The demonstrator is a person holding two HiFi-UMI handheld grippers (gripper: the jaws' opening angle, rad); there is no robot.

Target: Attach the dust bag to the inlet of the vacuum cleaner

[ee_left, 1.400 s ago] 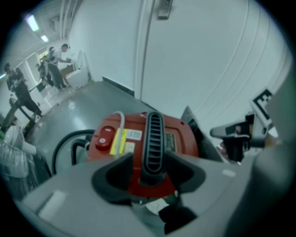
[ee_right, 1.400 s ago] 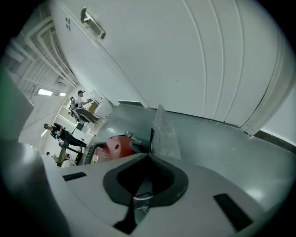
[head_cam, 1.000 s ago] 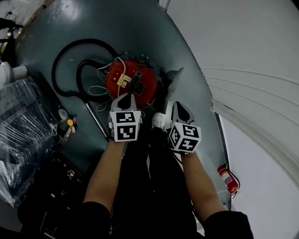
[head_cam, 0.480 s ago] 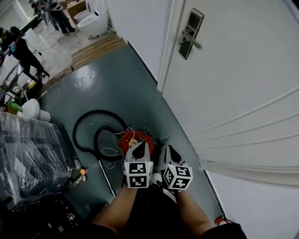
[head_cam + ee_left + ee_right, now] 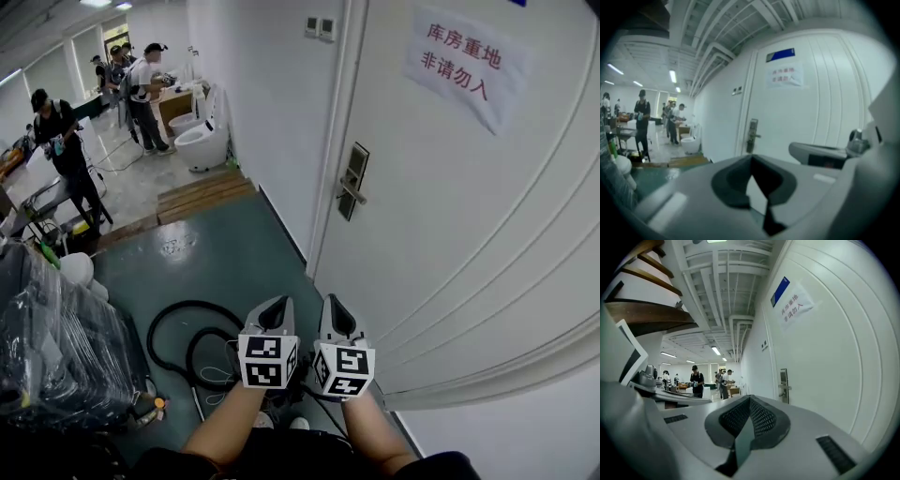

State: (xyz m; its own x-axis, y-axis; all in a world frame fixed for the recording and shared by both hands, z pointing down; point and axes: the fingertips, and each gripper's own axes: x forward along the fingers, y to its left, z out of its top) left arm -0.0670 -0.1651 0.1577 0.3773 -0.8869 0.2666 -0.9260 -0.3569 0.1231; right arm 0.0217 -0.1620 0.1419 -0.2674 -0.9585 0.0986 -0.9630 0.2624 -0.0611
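Observation:
My left gripper (image 5: 275,314) and right gripper (image 5: 335,314) are held up side by side in front of a white door, pointing almost level. Both are shut with nothing between their jaws; the left gripper view (image 5: 751,161) and the right gripper view (image 5: 750,401) show the pads meeting. The vacuum cleaner's black hose (image 5: 178,323) loops on the dark green floor below them. The arms and grippers hide the vacuum's body. No dust bag shows in any view.
A white door with a metal handle (image 5: 352,192) and a paper notice (image 5: 459,61) stands at the right. A plastic-wrapped stack (image 5: 47,347) sits at the left. Farther off are wooden planks (image 5: 202,195), a toilet (image 5: 202,141) and several people (image 5: 145,94).
Both grippers have risen from just above the red vacuum to door height. The head view has swung up from the floor, and the red vacuum body has dropped out of sight.

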